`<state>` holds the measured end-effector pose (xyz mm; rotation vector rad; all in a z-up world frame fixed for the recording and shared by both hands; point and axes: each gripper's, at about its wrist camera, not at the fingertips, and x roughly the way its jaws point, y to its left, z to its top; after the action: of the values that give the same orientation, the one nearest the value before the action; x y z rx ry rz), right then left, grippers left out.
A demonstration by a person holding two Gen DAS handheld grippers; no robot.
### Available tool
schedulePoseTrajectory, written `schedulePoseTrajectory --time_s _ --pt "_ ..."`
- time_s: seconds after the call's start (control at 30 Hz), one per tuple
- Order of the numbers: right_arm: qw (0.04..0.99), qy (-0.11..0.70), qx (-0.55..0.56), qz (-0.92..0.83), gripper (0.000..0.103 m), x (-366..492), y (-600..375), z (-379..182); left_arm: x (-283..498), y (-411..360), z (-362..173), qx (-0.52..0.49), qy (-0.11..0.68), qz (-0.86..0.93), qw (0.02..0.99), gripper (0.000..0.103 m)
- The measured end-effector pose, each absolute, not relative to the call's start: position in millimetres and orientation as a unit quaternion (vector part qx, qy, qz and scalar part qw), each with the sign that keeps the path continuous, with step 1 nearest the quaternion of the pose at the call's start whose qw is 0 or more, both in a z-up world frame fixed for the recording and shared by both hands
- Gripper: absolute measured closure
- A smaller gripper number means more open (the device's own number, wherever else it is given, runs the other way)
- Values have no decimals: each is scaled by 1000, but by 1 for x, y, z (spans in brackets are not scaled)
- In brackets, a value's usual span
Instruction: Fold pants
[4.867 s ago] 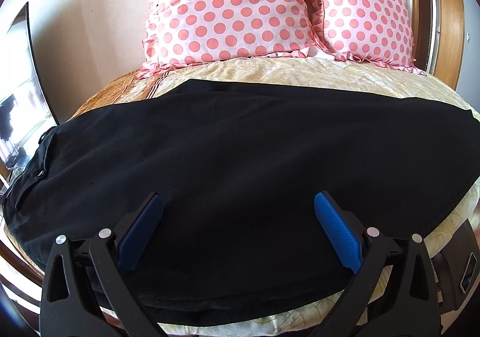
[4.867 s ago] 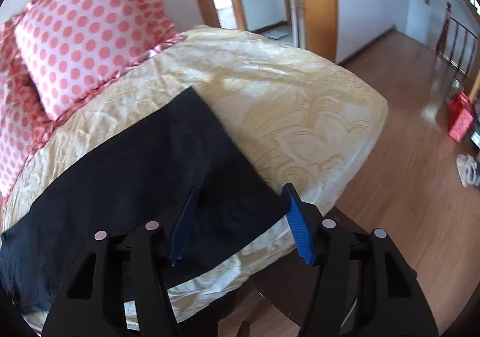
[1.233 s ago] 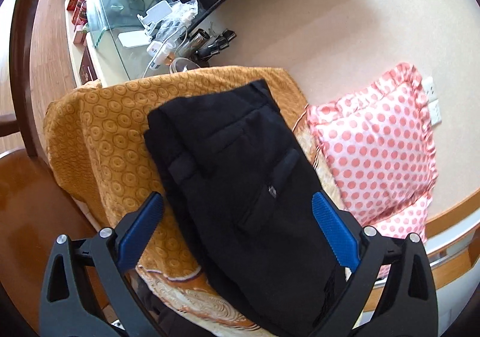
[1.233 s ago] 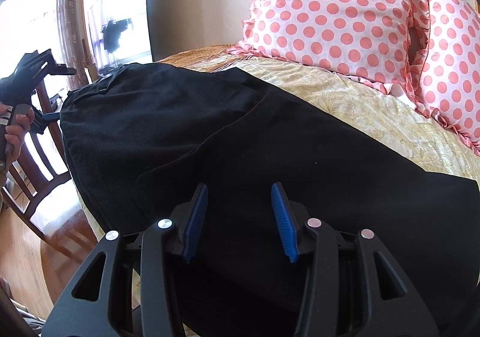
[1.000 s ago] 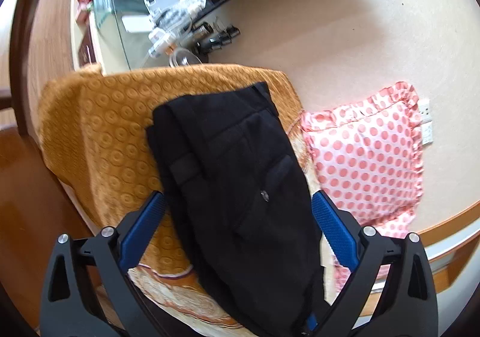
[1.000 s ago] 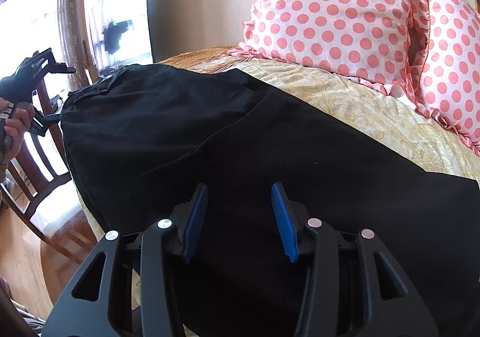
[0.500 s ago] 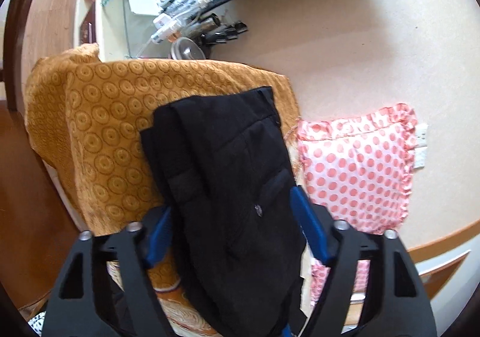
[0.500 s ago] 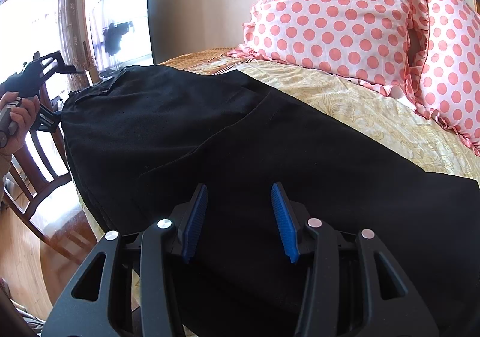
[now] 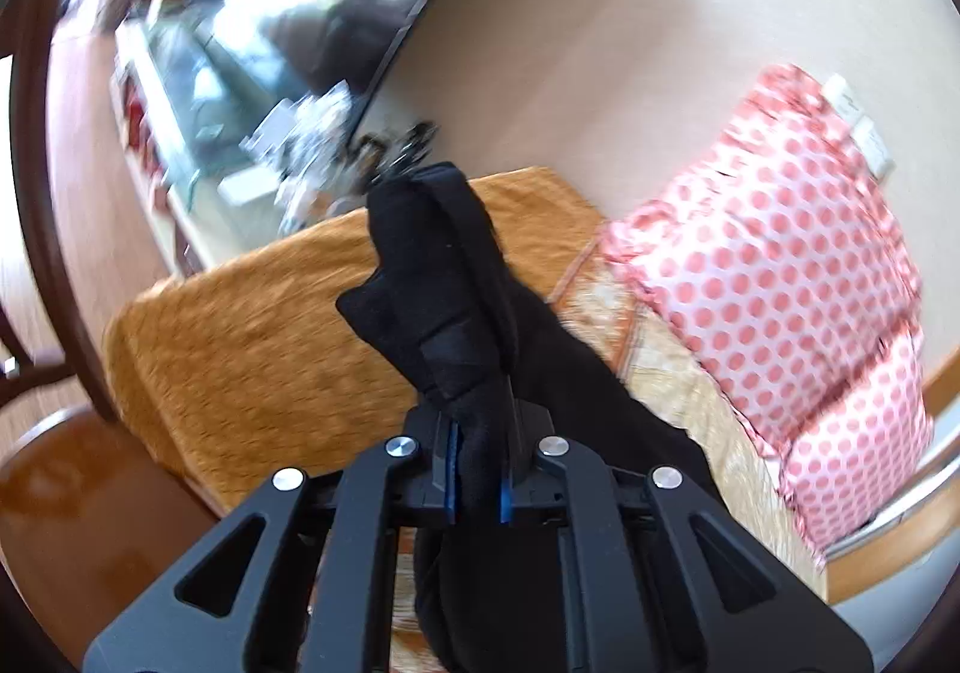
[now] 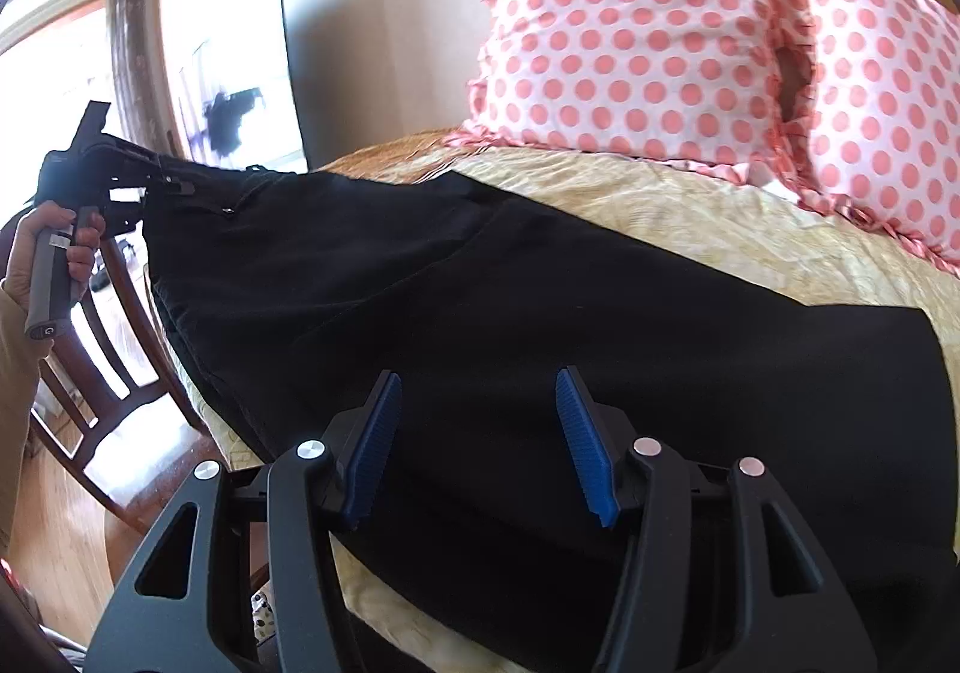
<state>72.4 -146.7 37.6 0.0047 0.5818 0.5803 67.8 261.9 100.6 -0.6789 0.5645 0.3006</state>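
Your left gripper (image 9: 477, 484) is clamped on the waistband of the black pants (image 10: 540, 313), which lie along the bed (image 10: 690, 217). Your right gripper (image 10: 474, 445), whose jaws have just been opening, hovers half-open over the legs, holding nothing. Lift the waist smoothly toward the hems, keeping edges aligned.

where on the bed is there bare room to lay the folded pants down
Bare cream bedspread runs between the black pants and the polka-dot pillows. The orange blanket at the waist end is also clear. The near side is crowded: the pants cover it to the edge, the left gripper clamps the waistband, and the right gripper hangs open above the legs.
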Motion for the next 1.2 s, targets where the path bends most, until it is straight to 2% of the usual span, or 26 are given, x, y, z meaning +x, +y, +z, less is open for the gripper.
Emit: schedulePoseTrajectory --time_s 0.3,0.47,0.63,0.8,0.83,1.1,1.2 --pt "940 255 66 218 47 53 -223 55 103 111 189 -194 252 -30 948 95" --pt "951 243 87 169 43 36 -262 60 114 21 204 -144 260 -142 944 95" --pt "958 240 109 113 42 19 -298 55 113 -80 176 -89 287 -250 920 95" --pt "955 257 130 65 42 13 -327 40 116 -158 79 -20 417 -294 860 95" --pt "954 260 134 59 42 11 -332 38 114 -164 67 -12 424 -298 855 95" --pt "955 255 146 27 42 5 -355 31 93 -166 94 30 339 -285 896 95" --pt "955 256 148 19 42 4 -357 29 84 -179 75 63 359 -296 883 95"
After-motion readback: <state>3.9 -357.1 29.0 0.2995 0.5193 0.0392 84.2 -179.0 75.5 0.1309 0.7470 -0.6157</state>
